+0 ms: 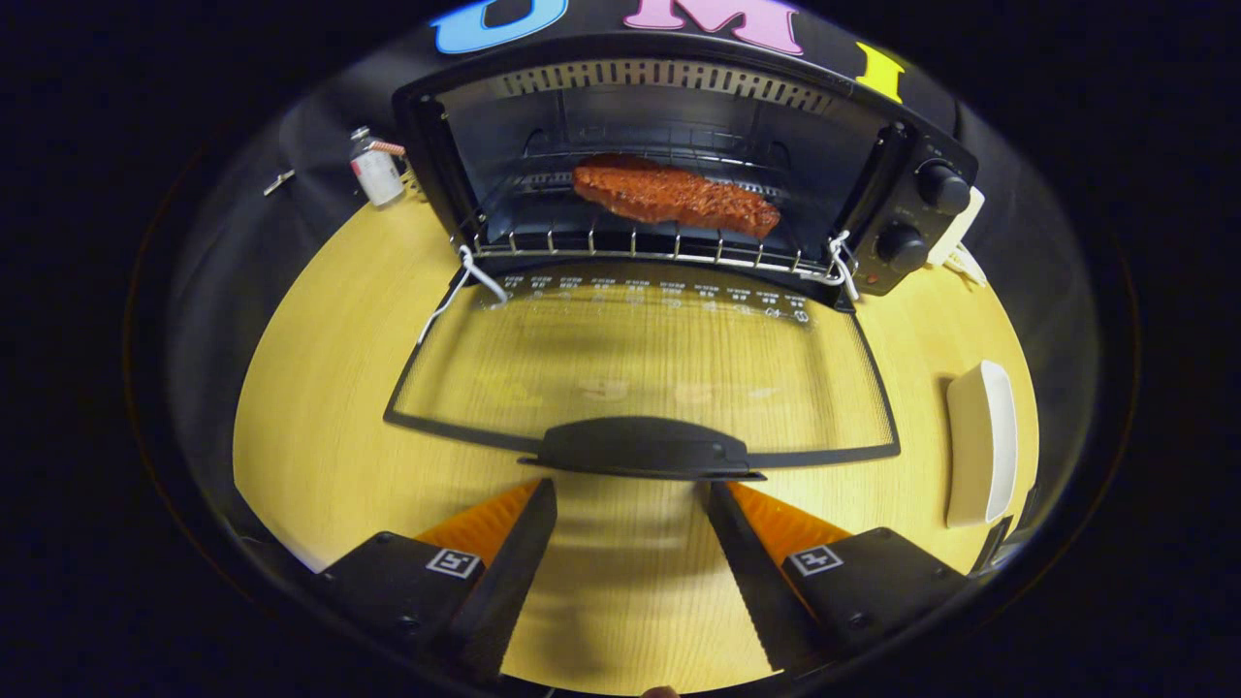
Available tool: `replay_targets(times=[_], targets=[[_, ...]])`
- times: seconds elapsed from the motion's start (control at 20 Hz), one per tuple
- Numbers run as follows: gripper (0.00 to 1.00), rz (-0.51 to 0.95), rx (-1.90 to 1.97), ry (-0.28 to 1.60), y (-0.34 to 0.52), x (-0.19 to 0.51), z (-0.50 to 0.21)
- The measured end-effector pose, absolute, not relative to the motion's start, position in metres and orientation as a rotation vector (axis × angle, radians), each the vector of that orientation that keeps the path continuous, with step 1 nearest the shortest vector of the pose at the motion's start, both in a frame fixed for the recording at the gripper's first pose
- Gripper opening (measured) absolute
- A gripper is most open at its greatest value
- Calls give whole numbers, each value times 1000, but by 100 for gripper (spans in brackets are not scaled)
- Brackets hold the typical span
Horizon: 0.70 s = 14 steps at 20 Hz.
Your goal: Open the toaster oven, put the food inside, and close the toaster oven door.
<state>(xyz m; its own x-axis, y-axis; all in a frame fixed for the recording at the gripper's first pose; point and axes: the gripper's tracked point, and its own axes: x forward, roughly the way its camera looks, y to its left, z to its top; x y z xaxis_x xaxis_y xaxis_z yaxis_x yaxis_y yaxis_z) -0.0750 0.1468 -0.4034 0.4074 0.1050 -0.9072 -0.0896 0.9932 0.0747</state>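
Figure: closing step, seen along the fingers. The two-finger gripper (630, 499) is released, its fingers spread wide and holding nothing, their tips flanking the near edge of the black moulded door handle (643, 447) just ahead at 12 o'clock; whether either tip touches the handle cannot be told. The handle sits on the front rim of the glass door (640, 373), black-framed and folded down flat over the round pale wooden table (320, 427). Beyond the door stands the black toaster oven (669, 165), cavity open, with the food, a reddish-brown breaded cutlet (676, 196), already lying on the wire rack (640, 247) inside. Two black knobs (921, 213) sit at 1 o'clock; a white rectangular dish (981, 444) rests at 3 o'clock, apart from the door; a small clear bottle with white label (374, 167) stands at 11 o'clock beside the oven. Judged step: only the door remains to be shut. To do it well, catch the handle centrally from beneath, then lift in an arc about the hinge, slowly enough that the rack and cutlet stay undisturbed.
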Motion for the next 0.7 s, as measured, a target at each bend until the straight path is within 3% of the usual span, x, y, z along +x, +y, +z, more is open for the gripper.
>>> replay_targets(times=[0.7], targets=[[98,118,126,1012,144,-73,-355]])
